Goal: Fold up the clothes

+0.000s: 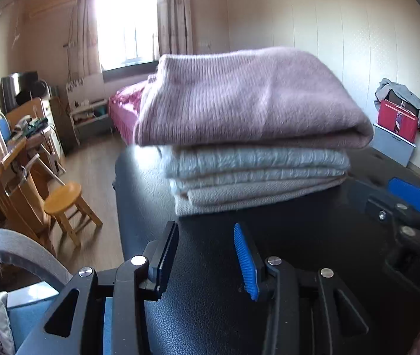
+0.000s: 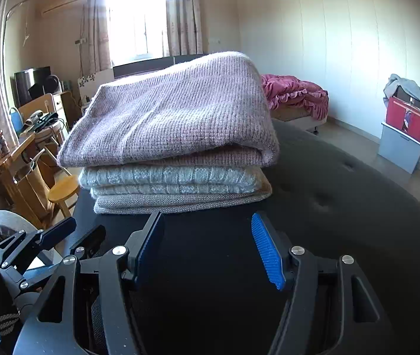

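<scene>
Nearest in each wrist view, the left gripper [image 1: 207,254] and the right gripper [image 2: 210,248] are held with jaws parted and nothing between them, low over a black leather-textured surface [image 1: 210,295]. Just beyond the fingertips a stack of folded clothes is seen resting on that surface: a mauve knitted sweater [image 2: 174,118] lies on top, a white cable-knit sweater [image 2: 168,179] is sandwiched beneath it, and a beige knitted garment [image 2: 180,201] forms the bottom layer. The folded edges are turned toward the cameras and are roughly aligned, the mauve piece overhanging the others. The far side of the stack is hidden, and the mauve sweater is blurred in the left view. To the left a round wooden stool [image 1: 65,198] and a cluttered wooden table [image 1: 0,165] are seen. Farther back, a bed with a pink ruffled cover [image 2: 295,94] is partly blocked by the stack, a red box [image 2: 406,118] draped with grey cloth is set by the right wall, and a bright curtained window [image 2: 136,20] is washed out.
</scene>
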